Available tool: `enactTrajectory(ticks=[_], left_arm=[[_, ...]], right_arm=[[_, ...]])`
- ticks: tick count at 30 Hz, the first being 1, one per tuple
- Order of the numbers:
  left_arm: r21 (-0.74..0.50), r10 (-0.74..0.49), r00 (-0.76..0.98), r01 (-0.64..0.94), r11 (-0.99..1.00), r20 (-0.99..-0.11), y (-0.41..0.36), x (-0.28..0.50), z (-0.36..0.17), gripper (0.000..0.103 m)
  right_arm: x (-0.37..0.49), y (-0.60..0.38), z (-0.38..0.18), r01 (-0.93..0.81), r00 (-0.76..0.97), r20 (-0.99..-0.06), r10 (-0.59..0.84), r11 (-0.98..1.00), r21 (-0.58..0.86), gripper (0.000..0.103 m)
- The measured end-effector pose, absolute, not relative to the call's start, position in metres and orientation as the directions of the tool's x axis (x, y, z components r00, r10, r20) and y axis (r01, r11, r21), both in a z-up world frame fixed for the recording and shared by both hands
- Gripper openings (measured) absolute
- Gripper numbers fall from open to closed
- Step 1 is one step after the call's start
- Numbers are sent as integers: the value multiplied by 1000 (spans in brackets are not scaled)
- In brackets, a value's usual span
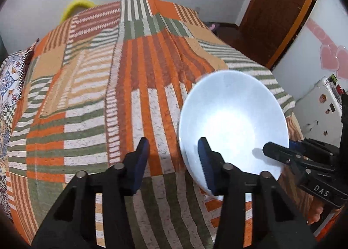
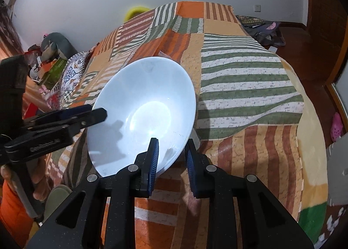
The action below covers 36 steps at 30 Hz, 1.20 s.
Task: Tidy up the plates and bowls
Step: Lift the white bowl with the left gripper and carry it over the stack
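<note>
Gripping the white bowl (image 2: pixel 143 116) by its near rim, the right gripper (image 2: pixel 171 157) holds it tilted above the striped bedspread (image 2: pixel 250 79); the left gripper (image 1: pixel 171 162) straddles the left rim, unclamped.

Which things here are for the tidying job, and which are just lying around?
For the job:
white bowl
right gripper, jaws pinching the bowl's rim
left gripper, at the bowl's other side

Just lying around:
striped bedspread
patterned pillow
pink shoe
</note>
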<state>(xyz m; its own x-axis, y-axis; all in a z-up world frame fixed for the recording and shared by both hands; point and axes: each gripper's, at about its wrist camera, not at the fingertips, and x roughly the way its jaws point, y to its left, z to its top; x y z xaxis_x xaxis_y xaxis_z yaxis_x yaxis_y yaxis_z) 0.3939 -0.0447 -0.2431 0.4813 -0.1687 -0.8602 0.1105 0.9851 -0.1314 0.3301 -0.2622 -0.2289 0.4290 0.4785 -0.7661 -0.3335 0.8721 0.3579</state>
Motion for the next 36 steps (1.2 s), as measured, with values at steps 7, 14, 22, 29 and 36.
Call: enactTrajectory(ticks=[7,14,22,29,36], left_arm=[[-141,-207,439,177,974,-874,-64,389,-251,25],[-149,-213,437,175,973,-874,-65,383,-248,23],[-118,-201,493,194,974,-847,-68,357,-221,23],[-132,-215,538,188,973,-815,-63,324,-186,23],[-142,-217,587,172,975,-780,-47,283,-153,23]], right_arm=[[329,-258,-227,-315,440,-763,473,877,362,22],[323,-258,-223,-297,456,-769,448,891,342,22],[308,-261,-202,-292,494,-747,445,894,339,22],[290,-261,-175,-310,532,-715,455,890,336,22],[262,-250,-149,-351,566,-679,468,882,315,22]])
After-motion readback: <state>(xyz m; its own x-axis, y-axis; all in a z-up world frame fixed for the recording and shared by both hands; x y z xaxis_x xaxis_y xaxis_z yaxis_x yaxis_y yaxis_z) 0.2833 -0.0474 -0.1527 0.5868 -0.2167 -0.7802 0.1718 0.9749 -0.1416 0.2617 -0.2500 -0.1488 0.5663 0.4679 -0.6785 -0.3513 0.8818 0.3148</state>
